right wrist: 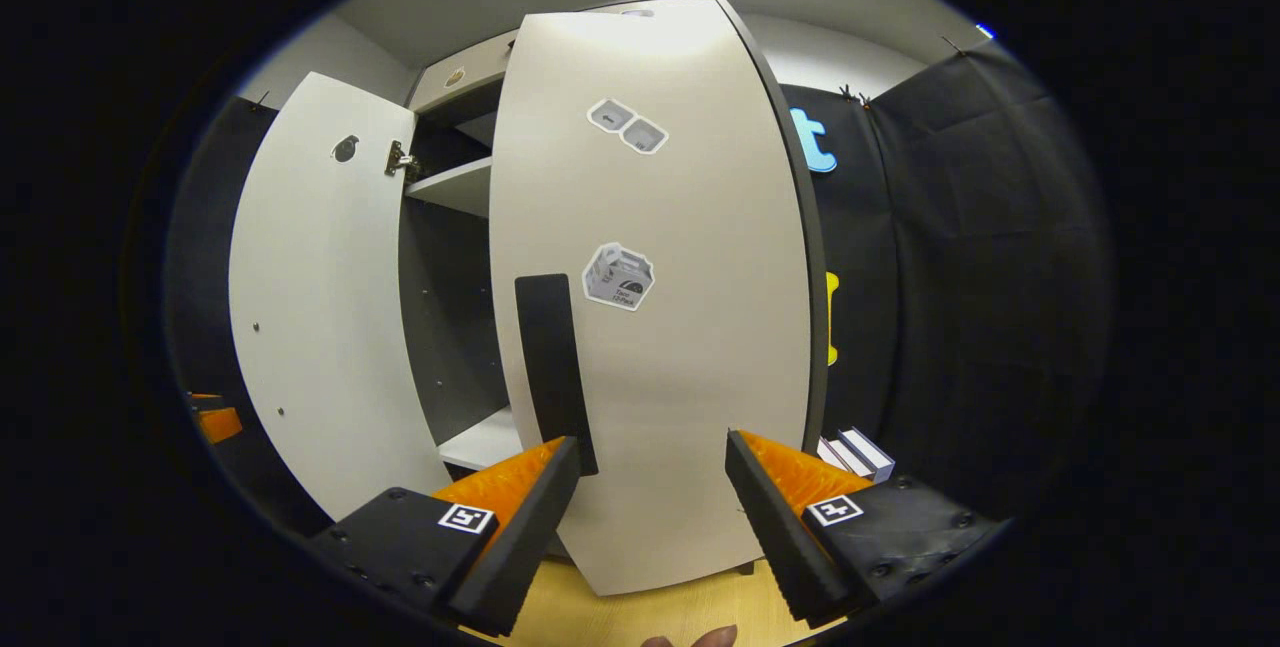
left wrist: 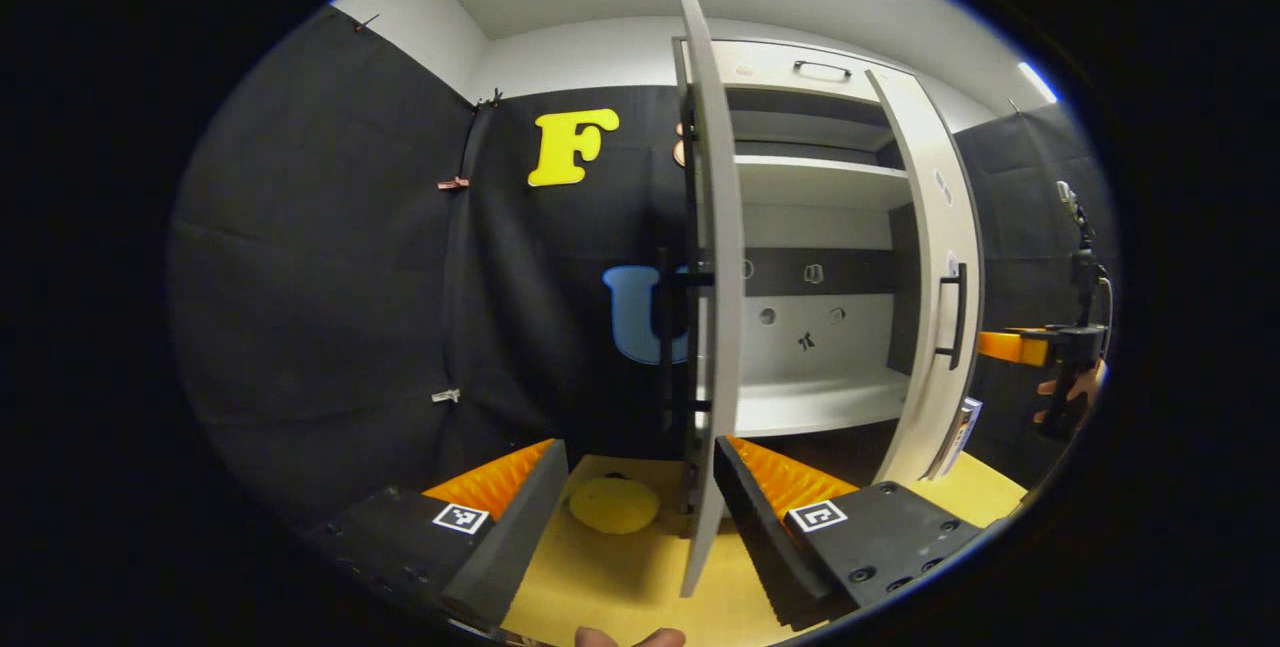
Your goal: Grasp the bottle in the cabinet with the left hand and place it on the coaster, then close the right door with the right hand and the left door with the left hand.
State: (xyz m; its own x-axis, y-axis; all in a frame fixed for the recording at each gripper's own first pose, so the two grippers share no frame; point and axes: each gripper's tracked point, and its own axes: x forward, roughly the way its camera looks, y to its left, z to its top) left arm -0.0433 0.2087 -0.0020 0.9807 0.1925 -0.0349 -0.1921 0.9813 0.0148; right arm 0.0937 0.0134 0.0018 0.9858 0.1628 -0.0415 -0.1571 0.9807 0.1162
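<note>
The white cabinet stands with both doors swung out, and its lower shelf looks bare. Its left door faces me edge-on, and the door's bottom edge runs between the fingers of my left gripper, which is open and not pressing on it. A round yellow coaster lies on the wooden table just left of that door, its top bare. The right door with its dark handle stands close in front of my right gripper, which is open and holds nothing.
In the left gripper view the right door stands ajar, with the right gripper and a hand beyond it. In the right gripper view the left door's inner face is at the left. White boxes sit by the cabinet's right side.
</note>
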